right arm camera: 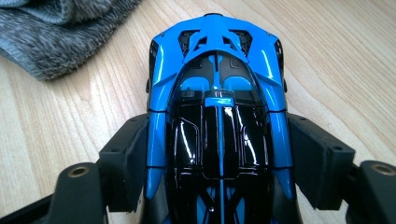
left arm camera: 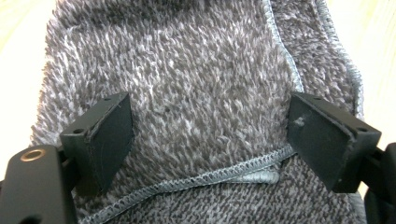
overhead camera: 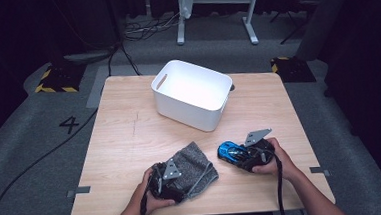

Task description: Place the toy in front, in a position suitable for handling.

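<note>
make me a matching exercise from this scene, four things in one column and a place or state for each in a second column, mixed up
Things
1. white bin
2. grey cloth
3. blue toy car
4. left gripper

Places or states
A. clamped between the jaws of the right gripper
B. jaws open, poised over the fuzzy fabric
C. stands at the far middle of the table, nothing visible inside
D. lies folded at the near edge, between the two hands

Pairs: 1-C, 2-D, 3-A, 4-B

Left gripper [left arm camera: 210, 140] agape, right gripper [right arm camera: 219, 154] clamped
</note>
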Motion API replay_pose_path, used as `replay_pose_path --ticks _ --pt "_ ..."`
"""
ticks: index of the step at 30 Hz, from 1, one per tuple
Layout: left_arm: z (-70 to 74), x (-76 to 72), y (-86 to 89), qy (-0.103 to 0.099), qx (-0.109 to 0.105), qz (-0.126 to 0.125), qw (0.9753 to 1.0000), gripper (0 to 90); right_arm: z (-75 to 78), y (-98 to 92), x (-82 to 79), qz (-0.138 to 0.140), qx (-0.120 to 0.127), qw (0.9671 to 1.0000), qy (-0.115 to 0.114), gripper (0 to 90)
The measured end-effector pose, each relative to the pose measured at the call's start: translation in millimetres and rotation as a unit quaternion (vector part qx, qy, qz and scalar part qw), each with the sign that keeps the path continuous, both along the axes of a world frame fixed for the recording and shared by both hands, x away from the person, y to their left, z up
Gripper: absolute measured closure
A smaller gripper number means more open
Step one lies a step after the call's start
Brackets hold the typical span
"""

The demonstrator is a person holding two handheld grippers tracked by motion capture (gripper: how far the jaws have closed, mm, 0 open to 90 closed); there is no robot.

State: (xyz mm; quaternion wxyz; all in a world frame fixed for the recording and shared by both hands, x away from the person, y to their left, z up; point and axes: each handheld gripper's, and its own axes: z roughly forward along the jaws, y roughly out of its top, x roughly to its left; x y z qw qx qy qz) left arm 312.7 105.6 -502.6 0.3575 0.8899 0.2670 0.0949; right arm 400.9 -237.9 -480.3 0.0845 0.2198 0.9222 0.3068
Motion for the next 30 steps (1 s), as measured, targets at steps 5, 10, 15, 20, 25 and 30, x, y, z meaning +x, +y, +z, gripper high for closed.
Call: replay_pose_path --ticks 5,10,15,20,25,30 --pt "0.0 0.0 0.0 0.000 0.000 0.000 1.0000 16.0 -0.7 1.6 -0.1 0.007 -0.001 1.0000 0.004 28.7" --pt "-0.1 0.4 -1.1 0.000 -0.001 0.003 1.0000 16.0 -0.3 2.5 -3.9 0.016 -0.003 0.9998 0.008 28.7" --pt "-0.1 1.9 -3.8 0.000 -0.002 0.006 1.0000 16.0 1.4 -0.2 -9.1 0.020 -0.004 0.9997 0.014 28.7" --pt "0.2 4.6 -7.8 -0.002 0.001 0.009 1.0000 16.0 2.9 -1.1 -11.6 0.020 -0.010 0.9997 0.009 28.7" --pt "0.1 9.1 -6.3 -0.004 -0.003 0.015 0.9999 18.9 5.2 -6.8 -16.4 0.023 -0.005 0.9997 0.010 28.7" --pt "0.7 12.1 -3.1 -0.006 -0.002 0.021 0.9998 19.6 7.0 -12.0 -22.4 0.027 0.009 0.9995 0.013 28.7"
